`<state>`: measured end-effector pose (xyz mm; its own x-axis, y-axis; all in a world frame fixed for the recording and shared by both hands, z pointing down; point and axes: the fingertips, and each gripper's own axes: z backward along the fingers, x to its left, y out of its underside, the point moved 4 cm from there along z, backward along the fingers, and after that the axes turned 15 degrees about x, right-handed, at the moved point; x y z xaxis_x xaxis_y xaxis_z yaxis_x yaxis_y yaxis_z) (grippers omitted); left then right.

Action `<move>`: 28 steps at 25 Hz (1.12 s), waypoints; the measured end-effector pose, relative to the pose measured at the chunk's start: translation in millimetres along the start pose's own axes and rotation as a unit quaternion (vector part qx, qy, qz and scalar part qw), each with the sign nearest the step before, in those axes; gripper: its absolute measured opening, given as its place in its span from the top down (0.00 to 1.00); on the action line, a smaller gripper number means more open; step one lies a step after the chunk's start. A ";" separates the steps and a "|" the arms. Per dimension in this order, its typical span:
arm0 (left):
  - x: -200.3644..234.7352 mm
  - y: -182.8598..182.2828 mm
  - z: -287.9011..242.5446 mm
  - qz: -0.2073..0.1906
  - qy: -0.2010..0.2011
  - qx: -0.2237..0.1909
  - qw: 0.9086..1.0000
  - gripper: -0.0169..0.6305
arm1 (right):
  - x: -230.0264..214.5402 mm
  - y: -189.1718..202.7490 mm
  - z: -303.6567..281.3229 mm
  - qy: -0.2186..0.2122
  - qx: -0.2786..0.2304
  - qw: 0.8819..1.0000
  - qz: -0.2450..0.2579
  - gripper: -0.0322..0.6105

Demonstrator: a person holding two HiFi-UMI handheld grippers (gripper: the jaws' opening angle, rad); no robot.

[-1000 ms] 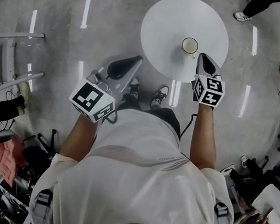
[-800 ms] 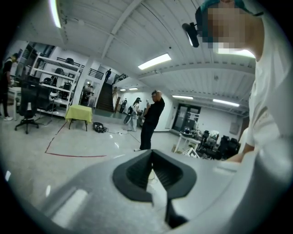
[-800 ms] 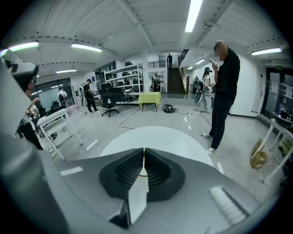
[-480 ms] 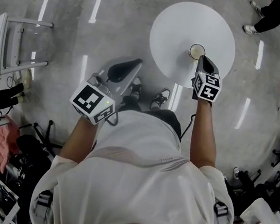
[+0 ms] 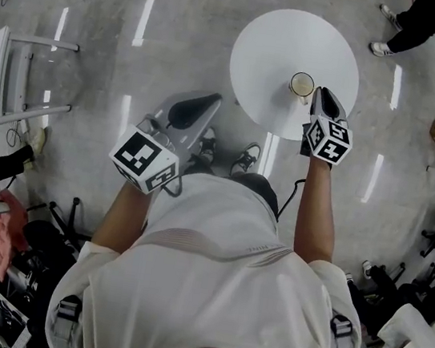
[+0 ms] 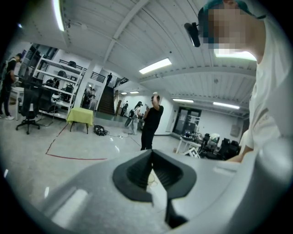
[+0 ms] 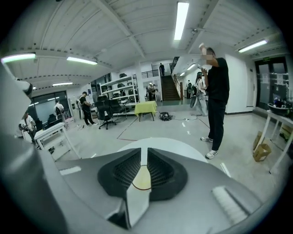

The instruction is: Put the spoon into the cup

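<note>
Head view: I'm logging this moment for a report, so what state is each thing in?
Cup: upright on the table.
Right claw: slightly open, empty, beside the cup.
Left claw: shut, empty, off the table.

You stand on a glossy grey concrete floor (image 5: 185, 10) streaked with strip-light reflections. A round white tabletop (image 5: 266, 63) is ahead, with metal shelving (image 7: 120, 89), a yellow-draped table (image 7: 145, 108) and a staircase (image 7: 168, 91) beyond (ceiling tubes (image 7: 181, 13) lit).

bright ceiling strip lights, floor glare streaks, strong fisheye edges
</note>
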<state>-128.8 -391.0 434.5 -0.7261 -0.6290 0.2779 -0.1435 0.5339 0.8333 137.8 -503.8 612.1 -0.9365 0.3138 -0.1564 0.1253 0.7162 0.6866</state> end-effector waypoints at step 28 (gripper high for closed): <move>-96.5 -112.6 9.7 -0.162 0.122 -0.079 0.976 0.97 | 75.9 -86.3 301.7 -0.004 -0.239 0.970 0.048 0.94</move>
<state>-49.1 -384.9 309.1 -0.4747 -0.8767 0.0780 -0.2194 0.2036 0.9542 154.7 -353.8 326.8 -0.9252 0.3711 -0.0788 0.0445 0.3125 0.9489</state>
